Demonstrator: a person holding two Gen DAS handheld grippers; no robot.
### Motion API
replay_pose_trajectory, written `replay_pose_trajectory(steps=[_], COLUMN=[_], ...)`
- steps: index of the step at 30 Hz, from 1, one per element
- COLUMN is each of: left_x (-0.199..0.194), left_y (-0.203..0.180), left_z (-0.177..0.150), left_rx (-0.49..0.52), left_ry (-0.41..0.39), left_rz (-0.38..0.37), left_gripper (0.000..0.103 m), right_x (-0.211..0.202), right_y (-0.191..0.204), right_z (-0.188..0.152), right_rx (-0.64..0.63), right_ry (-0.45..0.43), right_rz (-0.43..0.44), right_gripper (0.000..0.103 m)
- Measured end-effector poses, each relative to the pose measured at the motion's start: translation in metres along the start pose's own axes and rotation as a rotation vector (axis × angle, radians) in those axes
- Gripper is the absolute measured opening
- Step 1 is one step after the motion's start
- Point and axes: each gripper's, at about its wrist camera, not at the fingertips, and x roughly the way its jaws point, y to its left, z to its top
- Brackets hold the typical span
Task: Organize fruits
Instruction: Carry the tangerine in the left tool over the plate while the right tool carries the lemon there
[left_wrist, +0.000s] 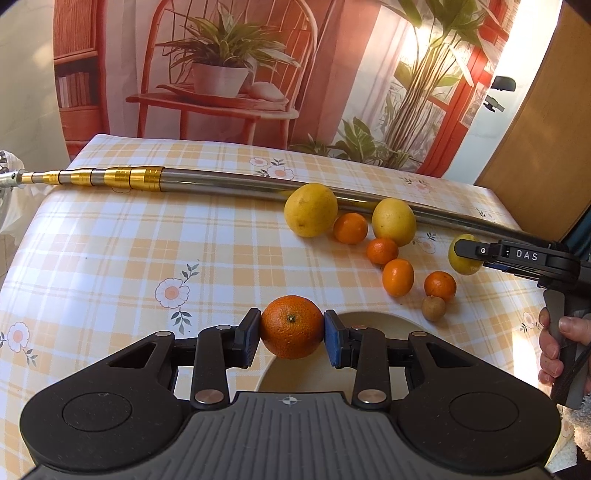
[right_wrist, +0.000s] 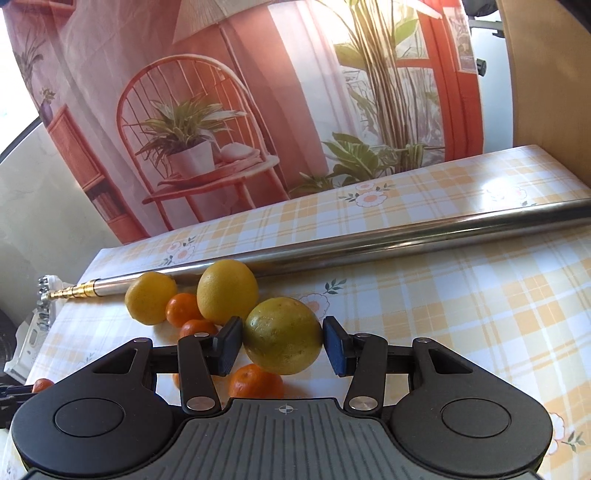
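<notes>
Fingers of the left gripper (left_wrist: 291, 338) pinch an orange (left_wrist: 291, 326) above a pale plate (left_wrist: 388, 325); the right gripper (right_wrist: 282, 341) clamps a yellow-green citrus (right_wrist: 282, 336) by the pile. Early stage, I judge — plate looks bare, lemons (left_wrist: 311, 209) and mandarins (left_wrist: 398, 277) unsorted on the tablecloth (left_wrist: 110, 258).

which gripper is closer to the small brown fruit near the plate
Left. The left gripper, shut on an orange over the plate, sits just beside the small brown fruit. The right gripper holds a yellow-green fruit farther off.
</notes>
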Motion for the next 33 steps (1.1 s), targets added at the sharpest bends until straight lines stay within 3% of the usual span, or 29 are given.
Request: replay_pose_trajectory(steps=[11, 29, 33], left_x=[-0.002, 0.009, 0.010], left_y=[-0.004, -0.010, -0.013], left_z=[-0.016, -0.029, -0.031], left_rx=[0.053, 0.120, 0.143], left_ry=[0.032, 0.073, 0.076], left_rz=[-0.017, -0.013, -0.013], left_gripper=[0.038, 0.038, 0.038], right_x=[-0.034, -0.026, -0.023], right_y=[0.018, 0.108, 0.120], right_z=[-0.019, -0.045, -0.053], right_rx=[-0.027, -0.435, -0.477], right_ry=[0.017, 0.164, 0.195], right_rz=[0.063, 0.191, 0.222], right_gripper=[0.044, 0.044, 0.044])
